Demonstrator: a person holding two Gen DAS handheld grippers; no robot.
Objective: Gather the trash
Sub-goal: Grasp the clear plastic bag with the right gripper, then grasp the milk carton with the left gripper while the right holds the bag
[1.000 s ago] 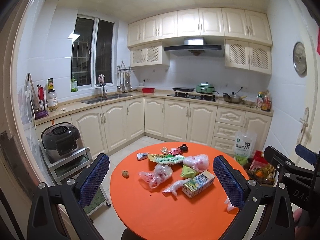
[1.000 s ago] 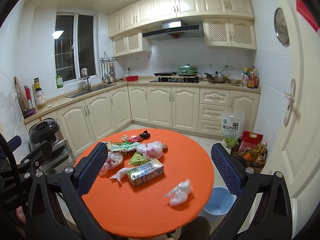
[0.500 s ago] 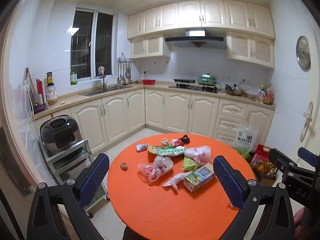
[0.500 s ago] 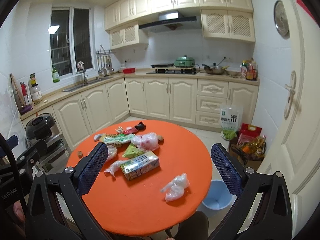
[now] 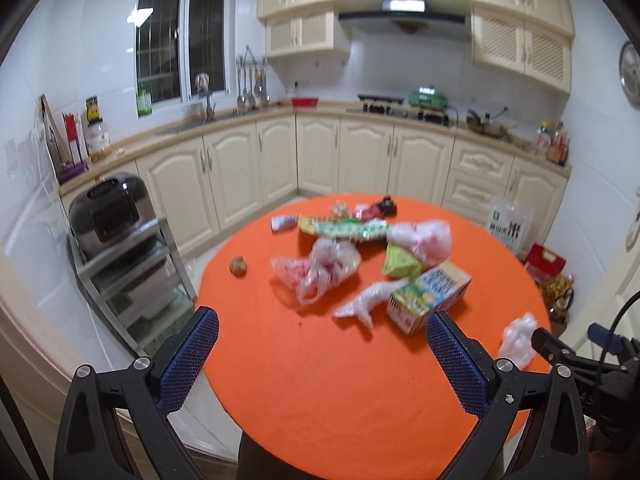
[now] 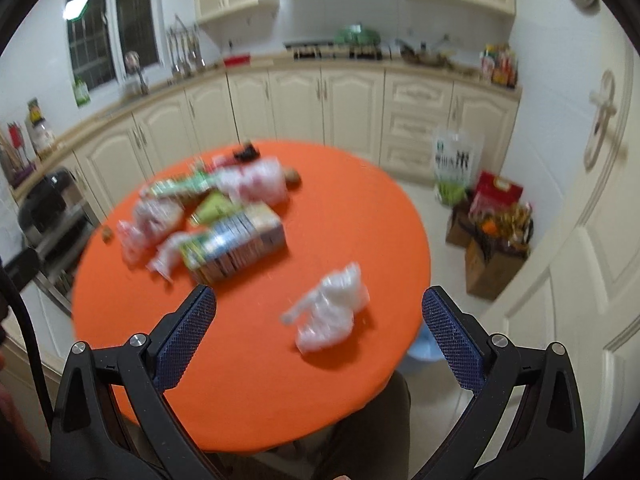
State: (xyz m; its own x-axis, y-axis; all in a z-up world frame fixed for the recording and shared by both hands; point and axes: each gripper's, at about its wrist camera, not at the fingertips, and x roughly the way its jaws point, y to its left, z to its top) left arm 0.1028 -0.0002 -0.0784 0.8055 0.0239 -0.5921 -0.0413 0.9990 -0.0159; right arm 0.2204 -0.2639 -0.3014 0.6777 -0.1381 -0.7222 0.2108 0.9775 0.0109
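Left gripper (image 5: 322,354) first: I have it spread wide and empty above the near part of the orange table (image 5: 360,400), tilted down at the heap, which I judge suits a first reach since nothing lies between its pads and the trash. Farthest left on the cloth sits a small brown scrap (image 5: 238,267), well apart from everything else. Next comes the crumpled pink-printed plastic bag (image 5: 320,268), then a green snack wrapper (image 5: 344,229) stretched along the far side, with a small dark and red item (image 5: 380,208) behind it that is too blurred to name. A twisted clear film (image 5: 366,304) touches the drink carton (image 5: 430,296), which lies on its side, and a second pinkish bag (image 5: 424,238) sits just behind the carton. Out to the right, alone near the table edge, is a wad of clear plastic (image 6: 330,310). My right gripper (image 6: 318,338) hangs above it, also wide apart and holding nothing, and the wad falls roughly between its pads in the right wrist view; I take that as the easiest first pick, being isolated. Beyond the right rim, low on the floor, a pale blue bin (image 6: 424,354) peeks out, most of it hidden by the table. Bags and boxes of groceries (image 6: 492,224) crowd the floor near the door, and a cooker on a metal cart (image 5: 120,232) stands off the left edge.
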